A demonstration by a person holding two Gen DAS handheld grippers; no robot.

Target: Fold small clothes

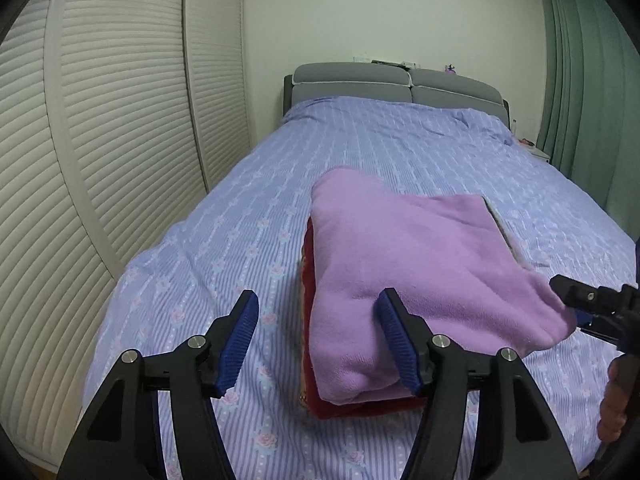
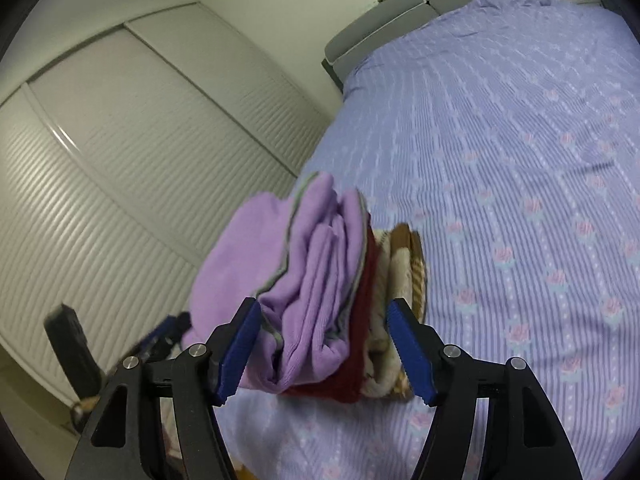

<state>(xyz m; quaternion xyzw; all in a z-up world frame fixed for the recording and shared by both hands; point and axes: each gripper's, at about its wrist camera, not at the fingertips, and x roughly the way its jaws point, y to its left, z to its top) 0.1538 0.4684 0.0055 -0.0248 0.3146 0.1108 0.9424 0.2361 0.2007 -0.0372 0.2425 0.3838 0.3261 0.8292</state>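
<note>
My left claw (image 1: 316, 344) stood wide, holding nothing, its right finger (image 1: 394, 338) against the near end of the purple garment (image 1: 420, 256), its left finger over bare bedspread. My right claw (image 2: 322, 350) was also wide and gripped nothing, its jaws bracketing the near end of the stack (image 2: 340, 312); whether the pads touched cloth I could not tell. The purple garment lay folded on top of a dark red piece (image 2: 360, 344), with a cream and brown patterned piece (image 2: 400, 276) under that. By my judgement, folding of these three was largely done; the purple layers at the right claw's end looked loose and might want squaring. No unfolded clothes showed. The stack sat near the foot of the bed (image 1: 400, 152). Beyond the stack, open bedspread ran to the grey headboard (image 1: 352, 80). Left of the stack, the bed's edge fell near the slatted wardrobe doors (image 1: 120, 140); right of it, green curtains (image 1: 580, 80).
</note>
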